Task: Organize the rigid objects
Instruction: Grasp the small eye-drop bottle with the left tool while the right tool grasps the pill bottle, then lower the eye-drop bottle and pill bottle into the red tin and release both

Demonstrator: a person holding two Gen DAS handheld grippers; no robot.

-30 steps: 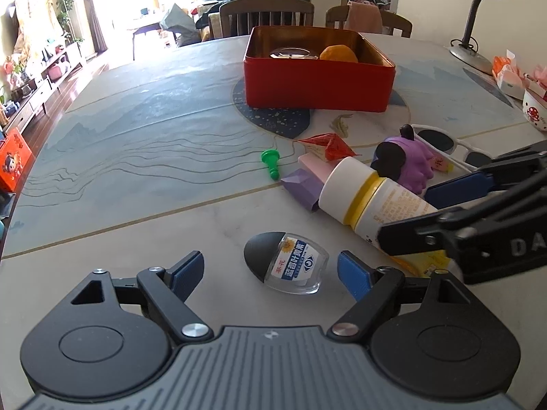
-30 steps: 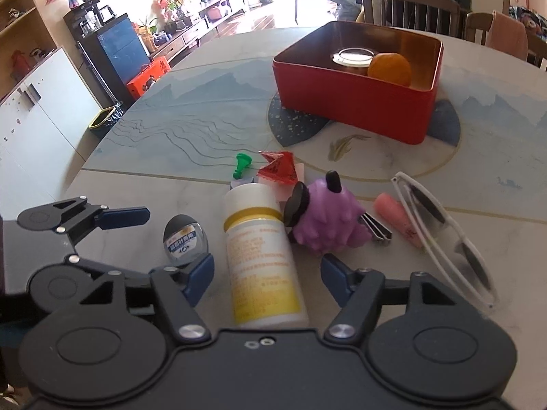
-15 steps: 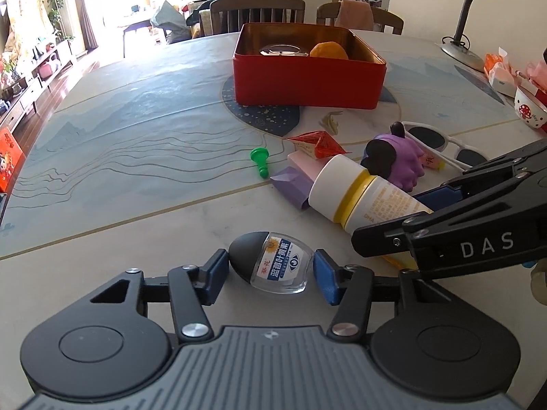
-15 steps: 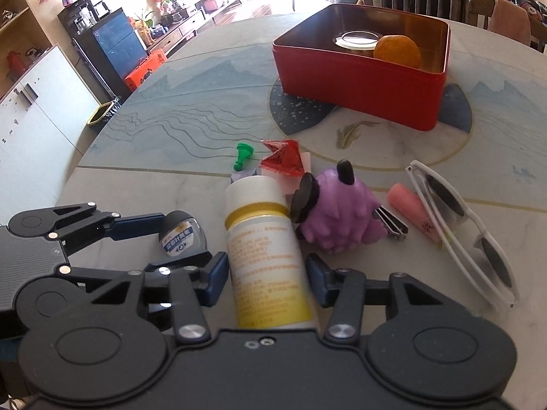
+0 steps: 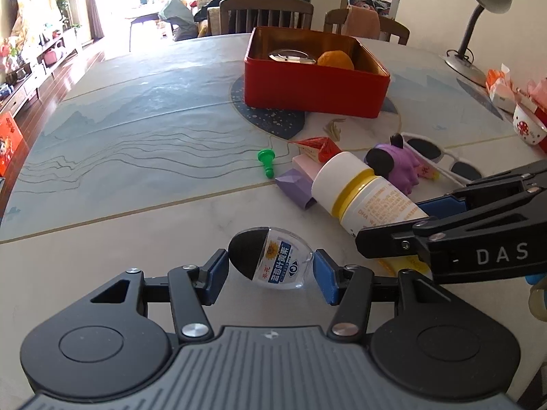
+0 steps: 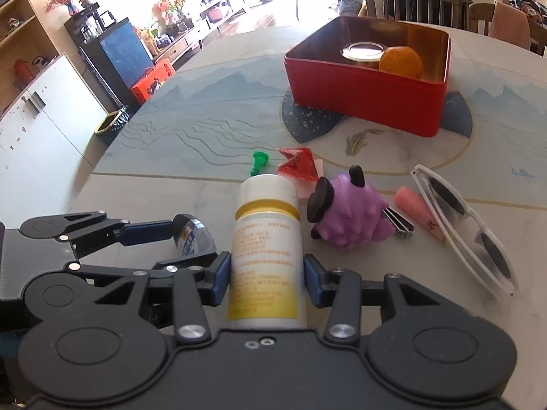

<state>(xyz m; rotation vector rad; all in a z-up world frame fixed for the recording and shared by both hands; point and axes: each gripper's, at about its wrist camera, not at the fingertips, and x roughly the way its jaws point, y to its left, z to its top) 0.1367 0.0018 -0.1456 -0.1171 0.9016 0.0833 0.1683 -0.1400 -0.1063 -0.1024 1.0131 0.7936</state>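
A small clear eye-drop bottle (image 5: 273, 263) with a black cap lies on the marble table, and my left gripper (image 5: 270, 273) is shut on it, one blue pad on the cap and one on the clear end. To its right lies a white pill bottle (image 6: 265, 232) with a yellow band. My right gripper (image 6: 266, 273) is closing on that bottle, with both pads against its sides. The two grippers sit side by side, almost touching. A red tin (image 5: 314, 89) stands farther back, holding an orange (image 6: 400, 61) and a lidded jar (image 6: 362, 51).
Beyond the pill bottle lie a purple spiky toy (image 6: 348, 215), white sunglasses (image 6: 468, 225), a pink tube (image 6: 417, 215), a nail clipper (image 6: 400, 225), a red paper shape (image 6: 297, 167), a green pawn (image 6: 258, 164) and a lilac box (image 5: 294, 188). A desk lamp (image 5: 478, 10) and a bowl (image 5: 526, 126) stand far right.
Both grippers have closed from wide open: the left onto the eye-drop bottle, the right onto the pill bottle. Neither hand has shifted noticeably.
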